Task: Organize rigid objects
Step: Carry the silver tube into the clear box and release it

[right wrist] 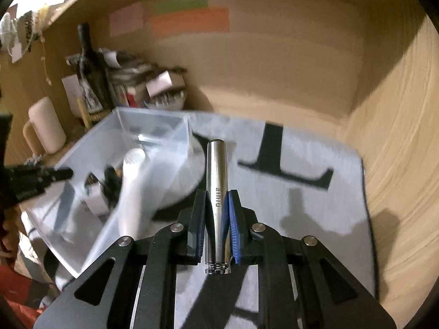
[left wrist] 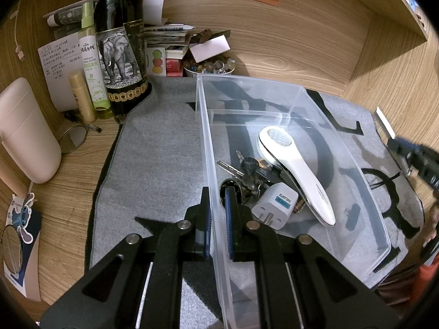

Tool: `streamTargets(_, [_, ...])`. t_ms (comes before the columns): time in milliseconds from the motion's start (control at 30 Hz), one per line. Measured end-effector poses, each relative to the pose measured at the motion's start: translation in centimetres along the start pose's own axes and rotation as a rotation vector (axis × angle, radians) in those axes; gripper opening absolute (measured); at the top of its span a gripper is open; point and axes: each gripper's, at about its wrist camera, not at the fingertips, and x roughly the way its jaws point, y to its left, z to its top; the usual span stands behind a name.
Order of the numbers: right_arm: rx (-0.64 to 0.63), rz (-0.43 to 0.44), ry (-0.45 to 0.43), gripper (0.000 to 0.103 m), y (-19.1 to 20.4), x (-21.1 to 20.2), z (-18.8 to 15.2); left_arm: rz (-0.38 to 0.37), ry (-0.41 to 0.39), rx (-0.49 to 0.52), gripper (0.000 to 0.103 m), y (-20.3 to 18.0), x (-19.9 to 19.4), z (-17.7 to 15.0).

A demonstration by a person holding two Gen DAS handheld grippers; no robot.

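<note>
A clear plastic bin stands on the grey mat. It holds a white handheld device, a bunch of keys and a white plug adapter. My left gripper is shut on the bin's near left wall, one pad inside and one outside. My right gripper is shut on a silver metal cylinder, held lengthwise above the mat, to the right of the bin. The right wrist view is motion-blurred. The right gripper also shows blurred at the left wrist view's right edge.
A dark wine bottle, a green spray bottle, a pink mug and a bowl of stones crowd the back left corner. Wooden walls close in behind and to the right of the grey mat.
</note>
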Motion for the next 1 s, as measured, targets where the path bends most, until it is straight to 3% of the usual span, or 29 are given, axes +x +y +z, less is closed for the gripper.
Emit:
streamTargets(467, [-0.142,0.103,-0.186,0.014,5.7,-2.5,6.3,0.000,0.000,-0.001,0.008,0.0,0.0,0.0])
streamTargets(800, [-0.200,0.218,-0.156,0.014,10.2,0.5,8.1,-0.002,0.001,-0.002,0.008,0.0,0.0,0.0])
streamTargets(1000, [-0.217,0.265,-0.075,0.014,11.8,3.1,7.8,-0.004,0.000,-0.003,0.008,0.1,0.0,0.0])
